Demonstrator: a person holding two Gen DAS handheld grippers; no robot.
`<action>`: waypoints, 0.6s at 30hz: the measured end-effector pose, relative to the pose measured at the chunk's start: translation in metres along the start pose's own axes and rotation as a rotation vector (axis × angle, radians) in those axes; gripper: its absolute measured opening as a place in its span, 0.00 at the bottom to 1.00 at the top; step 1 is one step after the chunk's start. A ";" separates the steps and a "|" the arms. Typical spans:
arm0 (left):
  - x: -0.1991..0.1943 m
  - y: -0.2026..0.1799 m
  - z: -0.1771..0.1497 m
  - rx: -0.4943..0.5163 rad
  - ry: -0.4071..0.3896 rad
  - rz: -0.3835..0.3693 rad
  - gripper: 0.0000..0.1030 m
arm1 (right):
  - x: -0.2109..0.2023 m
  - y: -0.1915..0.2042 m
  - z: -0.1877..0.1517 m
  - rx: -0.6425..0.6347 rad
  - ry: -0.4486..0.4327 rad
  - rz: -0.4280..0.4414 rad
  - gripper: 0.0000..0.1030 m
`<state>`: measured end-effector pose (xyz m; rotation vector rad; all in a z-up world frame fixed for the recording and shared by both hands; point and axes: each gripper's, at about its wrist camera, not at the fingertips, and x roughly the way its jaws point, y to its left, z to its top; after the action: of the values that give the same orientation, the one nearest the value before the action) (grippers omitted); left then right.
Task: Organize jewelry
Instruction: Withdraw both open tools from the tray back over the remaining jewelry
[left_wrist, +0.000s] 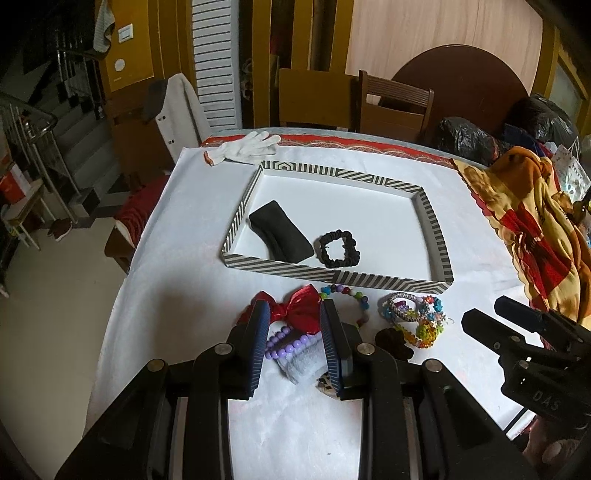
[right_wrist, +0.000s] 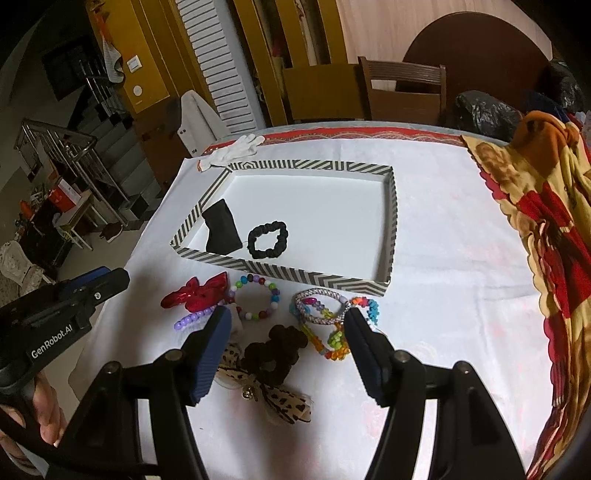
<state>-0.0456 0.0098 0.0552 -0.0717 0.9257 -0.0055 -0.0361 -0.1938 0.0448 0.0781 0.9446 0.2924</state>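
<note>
Two hand-held grippers hover over loose accessories on a white-covered table (right_wrist: 443, 221); the landmark is the striped tray (right_wrist: 391, 206).

Left gripper (left_wrist: 293, 332): jaws partly open and holding nothing, straddling the red bow (left_wrist: 295, 308) and purple bead bracelet (left_wrist: 286, 339), which lie on the near side of the tray, outside its front wall. A pale folded cloth (left_wrist: 303, 363) lies under the bracelet.

Right gripper (right_wrist: 288, 339): jaws wide apart and empty, framing the brown scrunchie (right_wrist: 275, 350) and leopard-print bow (right_wrist: 273, 391), both nearer the camera than the tray.

Judged step: picking one loose item for transfer into the tray. To do this well, the left jaws should descend over a single piece, probably the red bow, closing on its knot so that the bracelet beneath is not dragged along; the piece should then clear the front wall and land in the bare right part of the tray floor.

Count inside the tray: one black pouch (right_wrist: 221, 230) at its left wall and one black scrunchie (right_wrist: 267, 239) beside it.

Count outside, before the tray: one red bow, one purple bracelet, one multicoloured bead bracelet (right_wrist: 255, 299), one tangled cluster of coloured bracelets (right_wrist: 332, 321) whose number cannot be told, one brown scrunchie, one leopard-print bow.

Beyond the tray: one white glove (right_wrist: 236, 147).
</note>
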 end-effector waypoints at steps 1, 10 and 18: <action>-0.001 0.000 -0.001 -0.001 -0.001 0.001 0.09 | -0.001 -0.001 -0.001 0.001 0.000 -0.002 0.65; 0.002 0.000 -0.003 0.000 0.013 -0.006 0.09 | -0.002 -0.001 -0.002 -0.001 0.006 -0.015 0.66; 0.007 -0.004 -0.003 0.004 0.019 -0.014 0.09 | -0.002 -0.002 -0.001 -0.001 0.008 -0.020 0.67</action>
<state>-0.0436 0.0058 0.0485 -0.0747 0.9443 -0.0204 -0.0372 -0.1963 0.0455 0.0664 0.9528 0.2747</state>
